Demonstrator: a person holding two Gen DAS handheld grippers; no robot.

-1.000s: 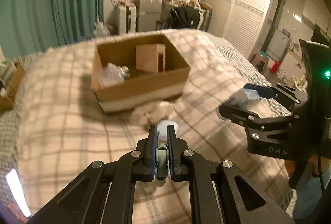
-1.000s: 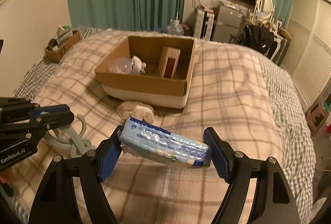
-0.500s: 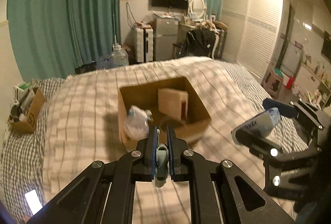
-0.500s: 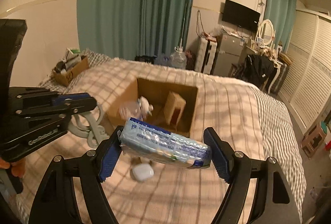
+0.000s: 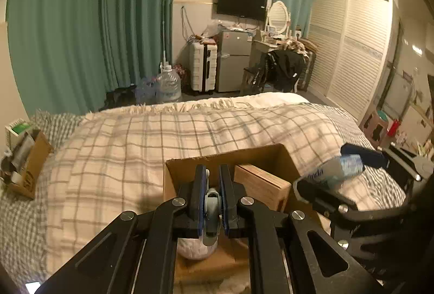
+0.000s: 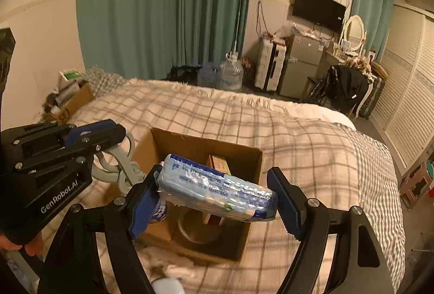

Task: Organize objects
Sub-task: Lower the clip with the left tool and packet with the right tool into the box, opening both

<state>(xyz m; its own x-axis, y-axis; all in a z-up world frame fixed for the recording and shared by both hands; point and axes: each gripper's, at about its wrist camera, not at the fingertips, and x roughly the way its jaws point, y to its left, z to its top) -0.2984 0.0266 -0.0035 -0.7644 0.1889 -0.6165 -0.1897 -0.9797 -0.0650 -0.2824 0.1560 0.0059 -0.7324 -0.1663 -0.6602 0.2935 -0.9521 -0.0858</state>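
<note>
Box point(image 6: 252, 158) floor behind wipes pack point(image 6: 217, 188), hook point(image 5: 211, 210) mostly hidden by fingers point(image 5: 201, 201)

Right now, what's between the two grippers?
In the right wrist view, the near-left rim of the cardboard box lies between the left gripper with its grey hook and the right gripper clamping the tissue pack.

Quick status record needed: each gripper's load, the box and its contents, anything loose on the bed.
left gripper: shut on grey holder, over the box
right gripper: shut on tissue pack, above the box
cardboard box: open, on plaid blanket
box contents: wooden block, clear bottle partly hidden
loose: white item at the right view's bottom edge
</note>
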